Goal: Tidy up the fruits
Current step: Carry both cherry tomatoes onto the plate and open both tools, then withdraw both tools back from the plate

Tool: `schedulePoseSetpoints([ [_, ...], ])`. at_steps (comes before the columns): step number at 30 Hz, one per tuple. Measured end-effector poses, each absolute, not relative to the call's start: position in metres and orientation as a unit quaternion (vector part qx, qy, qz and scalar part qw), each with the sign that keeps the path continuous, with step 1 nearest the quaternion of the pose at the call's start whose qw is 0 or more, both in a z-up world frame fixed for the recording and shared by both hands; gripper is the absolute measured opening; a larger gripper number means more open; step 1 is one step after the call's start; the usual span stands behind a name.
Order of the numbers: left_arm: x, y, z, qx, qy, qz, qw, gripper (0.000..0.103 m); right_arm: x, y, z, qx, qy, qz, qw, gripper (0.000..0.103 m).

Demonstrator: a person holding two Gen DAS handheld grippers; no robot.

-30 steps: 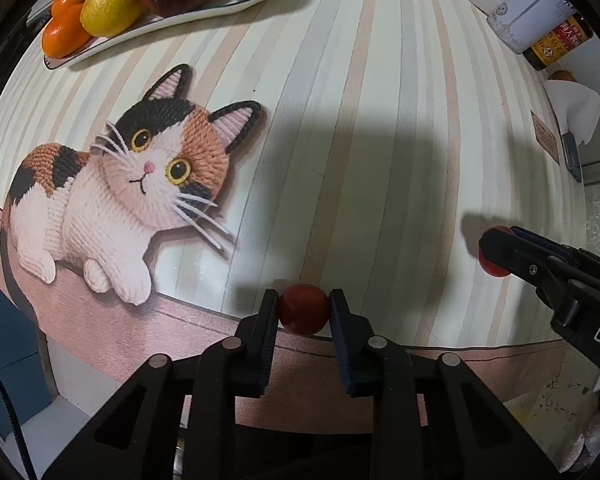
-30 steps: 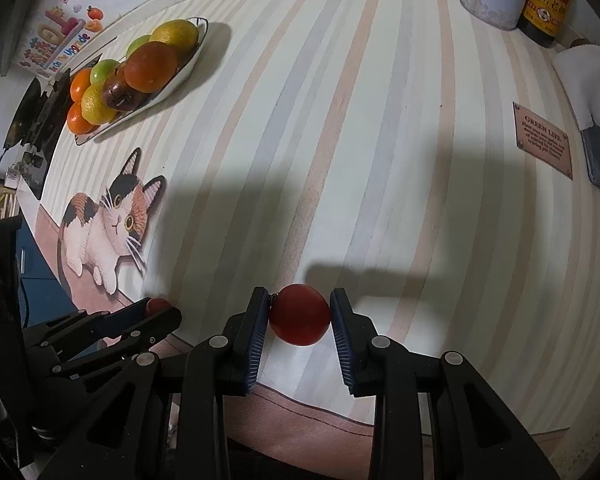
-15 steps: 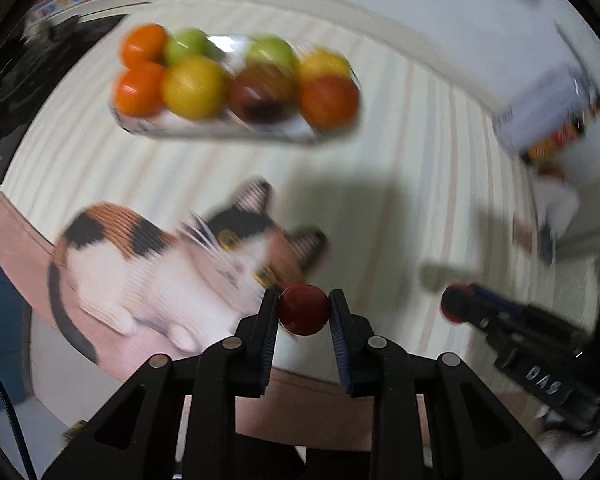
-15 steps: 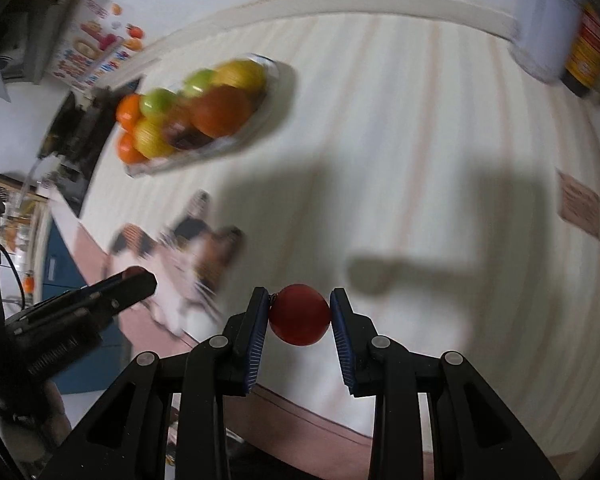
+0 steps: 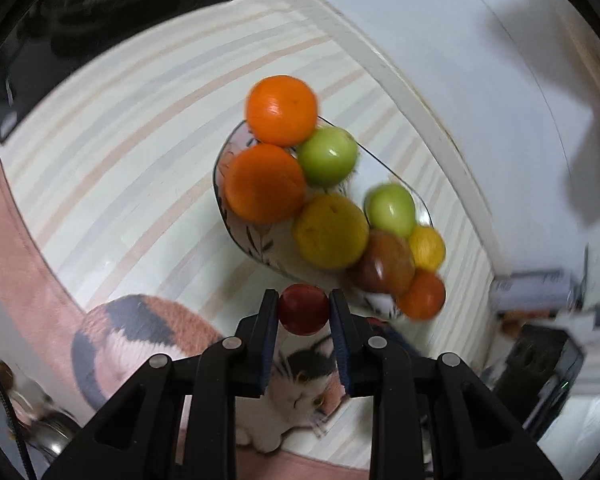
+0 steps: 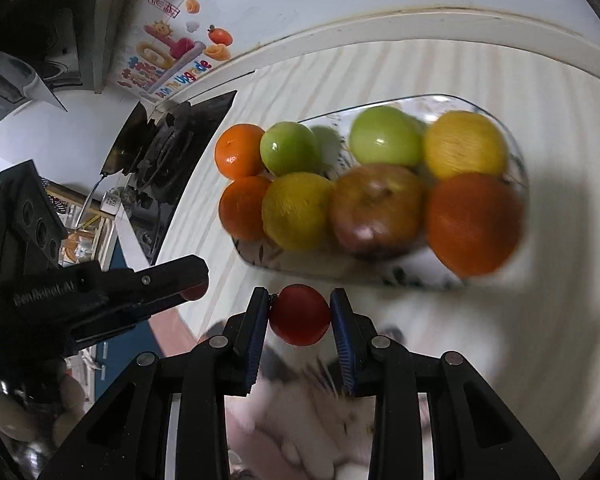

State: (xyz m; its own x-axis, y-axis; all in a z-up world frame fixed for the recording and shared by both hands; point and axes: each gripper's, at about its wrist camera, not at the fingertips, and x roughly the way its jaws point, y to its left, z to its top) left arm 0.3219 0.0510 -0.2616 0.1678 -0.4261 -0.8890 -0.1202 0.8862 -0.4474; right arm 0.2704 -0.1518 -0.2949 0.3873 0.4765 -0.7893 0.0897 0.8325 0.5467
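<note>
A small red tomato (image 5: 303, 309) sits pinched between the pads of the left hand-held gripper (image 5: 303, 312), just short of the glass tray (image 5: 236, 224). A second red tomato (image 6: 299, 314) is clamped likewise in the right hand-held gripper (image 6: 299, 316), near the tray's front rim. The tray holds oranges (image 6: 473, 222), green apples (image 6: 384, 136), lemons (image 6: 464, 144) and a brownish-red apple (image 6: 376, 216), packed touching.
</note>
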Motion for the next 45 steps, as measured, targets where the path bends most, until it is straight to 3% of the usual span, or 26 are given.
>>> schedulePoseSetpoints([
  [7, 0.348, 0.057, -0.286, -0.256, 0.648, -0.112, 0.708, 0.023, 0.294, -0.134, -0.320, 0.200, 0.549, 0.108, 0.804, 0.034],
  [24, 0.355, 0.046, -0.321, -0.252, 0.681, -0.106, 0.679, 0.026, 0.295, -0.113, -0.315, 0.113, 0.518, 0.103, 0.842, 0.036],
  [27, 0.354, 0.045, -0.316, -0.244, 0.679, -0.105, 0.684, 0.026, 0.291, -0.112, -0.311, 0.117, 0.516, 0.109, 0.842, 0.046],
  [29, 0.353, 0.045, -0.312, -0.240, 0.677, -0.105, 0.687, 0.028, 0.286, -0.111, -0.306, 0.114, 0.511, 0.111, 0.845, 0.059],
  [32, 0.348, 0.049, -0.299, -0.225, 0.668, -0.102, 0.702, 0.035, 0.275, -0.114, -0.292, 0.117, 0.500, 0.109, 0.851, 0.079],
  [35, 0.340, 0.054, -0.285, -0.200, 0.657, -0.093, 0.721, 0.049, 0.266, -0.121, -0.278, 0.129, 0.493, 0.104, 0.854, 0.081],
  [36, 0.336, 0.054, -0.279, -0.181, 0.654, -0.087, 0.729, 0.059, 0.261, -0.126, -0.271, 0.129, 0.496, 0.096, 0.854, 0.082],
  [37, 0.332, 0.055, -0.275, -0.166, 0.650, -0.082, 0.737, 0.068, 0.258, -0.131, -0.266, 0.127, 0.498, 0.086, 0.854, 0.089],
  [38, 0.325, 0.054, -0.267, -0.143, 0.643, -0.074, 0.749, 0.069, 0.255, -0.134, -0.262, 0.123, 0.501, 0.077, 0.853, 0.095],
  [39, 0.320, 0.053, -0.262, -0.121, 0.637, -0.066, 0.758, 0.072, 0.251, -0.140, -0.257, 0.118, 0.507, 0.062, 0.852, 0.096],
  [42, 0.300, 0.048, -0.247, -0.066, 0.619, -0.049, 0.781, 0.096, 0.239, -0.159, -0.242, 0.106, 0.518, 0.026, 0.848, 0.096],
  [45, 0.282, 0.042, -0.232, -0.028, 0.601, -0.032, 0.798, 0.096, 0.227, -0.180, -0.226, 0.100, 0.521, -0.007, 0.848, 0.099],
])
